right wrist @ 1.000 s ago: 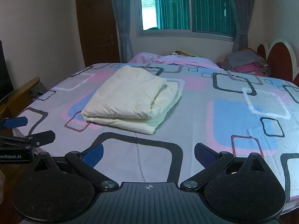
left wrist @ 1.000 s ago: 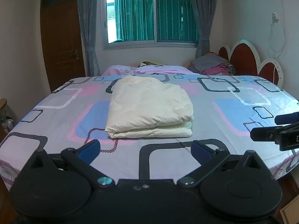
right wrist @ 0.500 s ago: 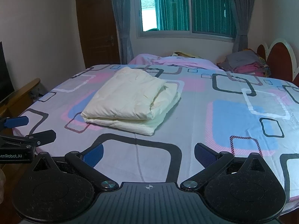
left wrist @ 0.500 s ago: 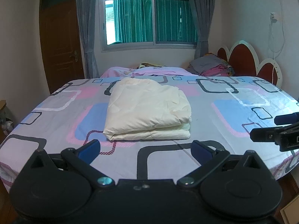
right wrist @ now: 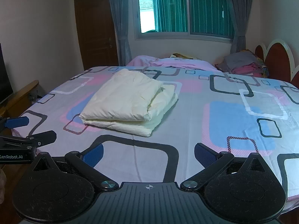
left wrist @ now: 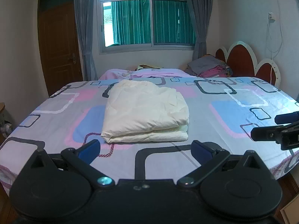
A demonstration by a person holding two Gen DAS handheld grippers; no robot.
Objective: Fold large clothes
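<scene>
1. Pulling back slightly, both cameras now show the bed a little smaller than a moment ago; the folding looks finished.
2. Left tongs (left wrist: 144, 148) and right tongs (right wrist: 148, 154) hang wide open, holding nothing, at lower frame.
3. Cream padded fabric bundle (left wrist: 144, 113) lies folded in neat layers, centre-left on the patterned bed sheet (left wrist: 233, 112).

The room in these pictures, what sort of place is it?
Most likely a home bedroom: a bed with a patterned sheet and a scalloped headboard, a curtained window, and a wooden door.
</scene>
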